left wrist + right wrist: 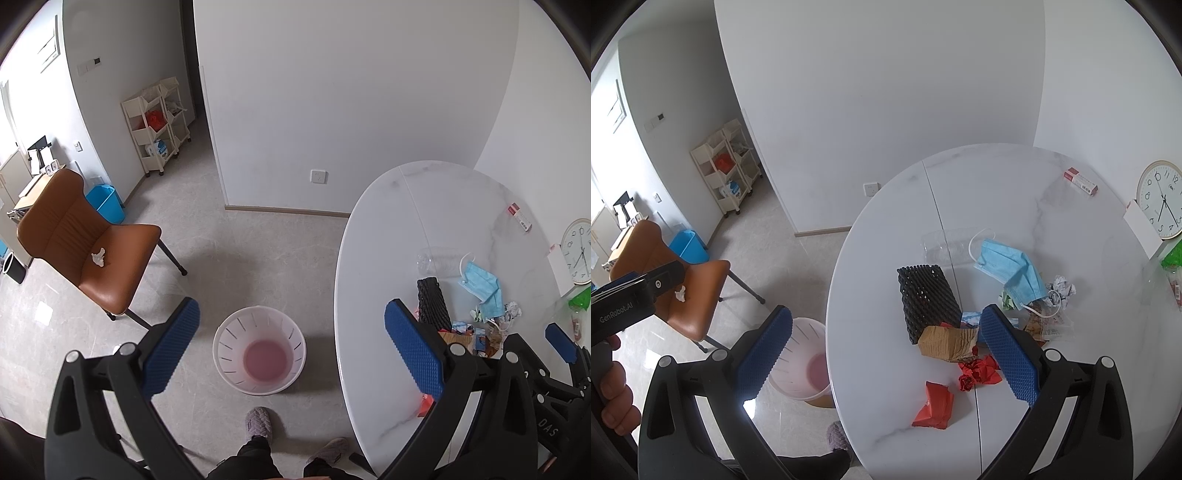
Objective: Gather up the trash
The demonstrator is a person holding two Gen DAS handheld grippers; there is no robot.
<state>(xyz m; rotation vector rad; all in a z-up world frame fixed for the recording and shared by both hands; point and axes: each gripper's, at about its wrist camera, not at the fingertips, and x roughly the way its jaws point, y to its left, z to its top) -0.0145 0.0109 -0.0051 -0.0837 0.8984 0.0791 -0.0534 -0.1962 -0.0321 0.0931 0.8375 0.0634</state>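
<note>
White marble table [1015,192] carries the trash: black foam mesh sleeve [927,301], crumpled blue face mask [1012,271], torn cardboard [947,343], red wrapper [934,406]. White bin [259,356] on the floor beside it. Left gripper [291,352] and right gripper [886,358] both spread wide, holding nothing.

A: Left gripper [291,347]: state?
B: Jaws spread wide, nothing between the blue pads [171,352]. It is held off the table's left edge, above the floor, tilted downward.
A: Right gripper [886,354]?
B: Also wide apart and empty, held over the table's near-left edge. Its right pad [1008,356] is above the tabletop; the left pad [762,354] hangs past the rim.
A: Hands?
B: Left hand's fingers [613,402] are wrapped on its handle.
</note>
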